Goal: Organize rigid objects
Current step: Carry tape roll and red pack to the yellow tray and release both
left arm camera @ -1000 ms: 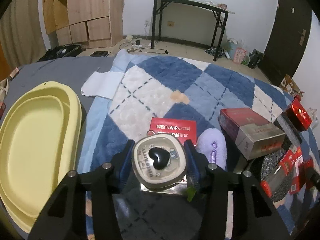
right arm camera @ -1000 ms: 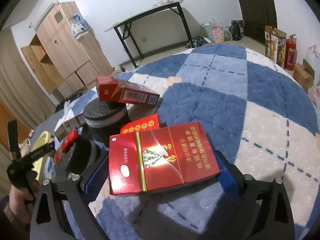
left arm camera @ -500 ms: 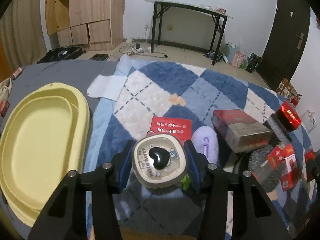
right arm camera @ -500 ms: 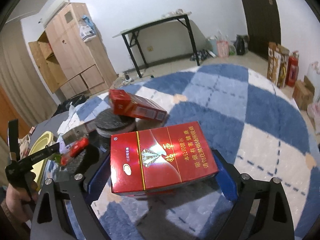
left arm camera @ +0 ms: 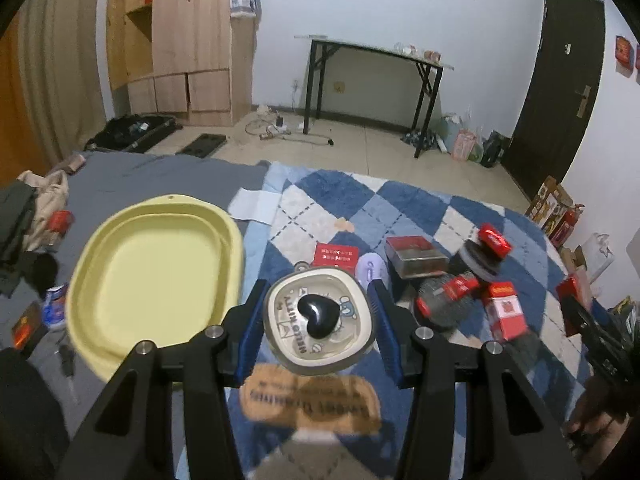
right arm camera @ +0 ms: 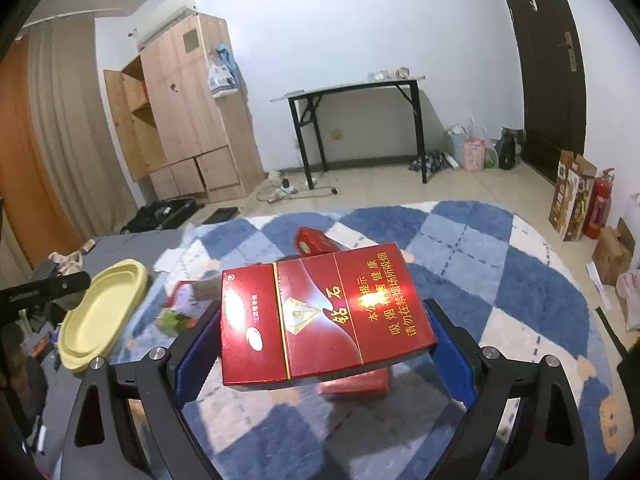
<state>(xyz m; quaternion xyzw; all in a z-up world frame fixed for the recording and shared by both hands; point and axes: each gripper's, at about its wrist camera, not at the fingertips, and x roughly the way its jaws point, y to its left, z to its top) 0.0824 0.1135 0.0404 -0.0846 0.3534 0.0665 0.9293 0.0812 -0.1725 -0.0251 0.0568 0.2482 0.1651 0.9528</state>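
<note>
My left gripper is shut on a cream rounded-square container with a black heart knob, held in the air above the blue checked rug. A yellow oval tray lies to its left on grey bedding. In the right wrist view my right gripper is shut on a red cigarette box by its two short ends, lifted clear of the rug. Another red box lies under it and a third red box behind it. The tray shows far left there.
On the rug right of the container lie a red-and-silver box, a purple fluffy item, a red card, black foam discs and small red packs. Clothes and small items lie left of the tray.
Both grippers have risen with their loads; the rug and the pile now lie further below. The right gripper has rolled, so the red box sits more level.
</note>
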